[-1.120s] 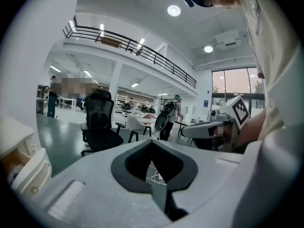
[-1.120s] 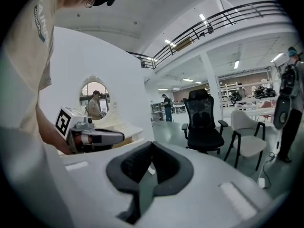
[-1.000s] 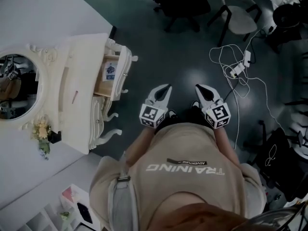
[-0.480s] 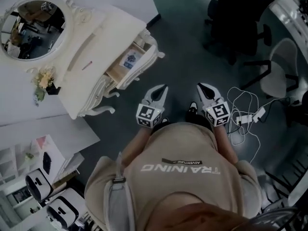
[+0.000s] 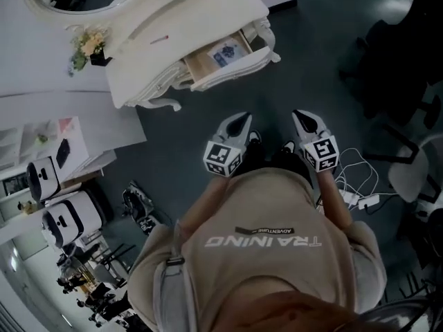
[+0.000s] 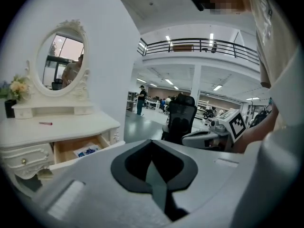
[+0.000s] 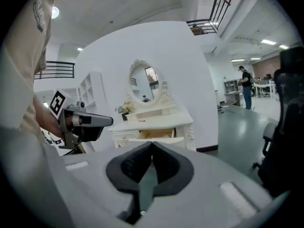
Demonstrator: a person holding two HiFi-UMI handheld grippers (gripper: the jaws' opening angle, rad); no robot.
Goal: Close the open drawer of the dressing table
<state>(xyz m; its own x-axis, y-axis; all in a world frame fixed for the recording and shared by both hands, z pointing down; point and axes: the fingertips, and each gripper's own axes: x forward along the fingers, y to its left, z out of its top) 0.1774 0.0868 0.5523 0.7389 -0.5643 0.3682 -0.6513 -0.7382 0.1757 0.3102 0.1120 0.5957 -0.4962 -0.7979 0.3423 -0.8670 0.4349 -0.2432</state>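
A white dressing table (image 5: 187, 26) with an oval mirror stands at the top of the head view. Its drawer (image 5: 225, 57) is pulled out, showing a wooden inside with a blue and white card. The same drawer (image 6: 76, 148) appears low left in the left gripper view, and the drawer (image 7: 156, 135) sits mid-frame in the right gripper view. My left gripper (image 5: 241, 121) and right gripper (image 5: 301, 118) are held close to the person's body, well short of the table. Both are shut with nothing between the jaws.
A flower vase (image 5: 90, 45) and a red pen (image 5: 160, 39) lie on the tabletop. White shelves with devices (image 5: 59, 185) stand at the left. Black office chairs (image 5: 401, 54) are at the right, and cables with a power strip (image 5: 356, 199) lie on the dark floor.
The view has swung round: the dressing table moved from the left edge to the top centre, with the drawer now facing me. Both grippers kept their place by the body.
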